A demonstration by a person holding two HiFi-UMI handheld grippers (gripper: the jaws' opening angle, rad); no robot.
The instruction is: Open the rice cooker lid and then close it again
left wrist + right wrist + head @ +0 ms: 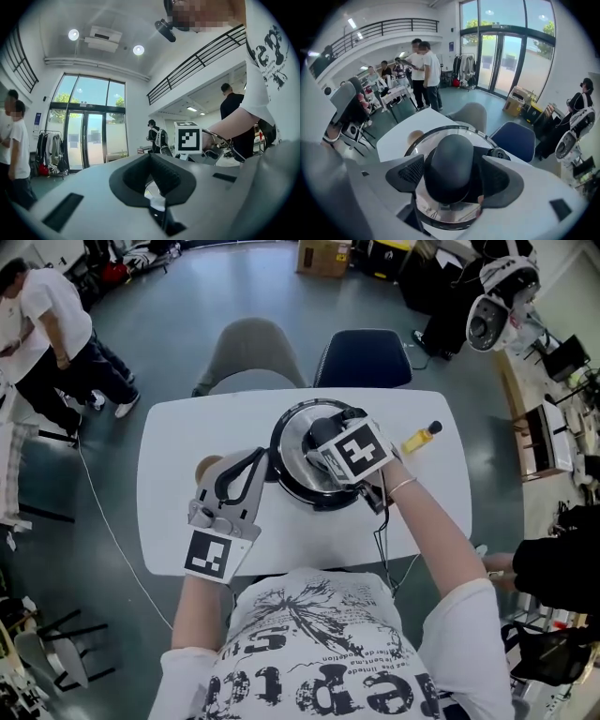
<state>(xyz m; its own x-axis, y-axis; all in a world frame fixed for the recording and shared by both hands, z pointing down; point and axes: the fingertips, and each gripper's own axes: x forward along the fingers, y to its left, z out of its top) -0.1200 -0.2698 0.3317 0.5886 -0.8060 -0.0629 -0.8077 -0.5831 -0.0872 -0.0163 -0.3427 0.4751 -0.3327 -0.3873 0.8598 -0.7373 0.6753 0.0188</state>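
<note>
The rice cooker (292, 457) stands mid-table with its silver, black-rimmed lid (423, 140) down. My right gripper (328, 439) points steeply down over the lid. In the right gripper view its two pads sit against either side of the black lid knob (450, 161), so my right gripper (452, 174) is shut on the knob. My left gripper (261, 463) lies level at the cooker's left side, tips near the rim. In the left gripper view its pads (161, 173) meet at the tips, and the cooker's shiny wall (155, 196) shows through the slit below.
A yellow bottle (422, 437) with a black cap lies on the white table (169, 446) right of the cooker. A round tan thing (207, 467) sits by my left gripper. A cable (380, 531) runs off the front edge. A grey chair (253, 357) and a navy chair (364, 357) stand behind.
</note>
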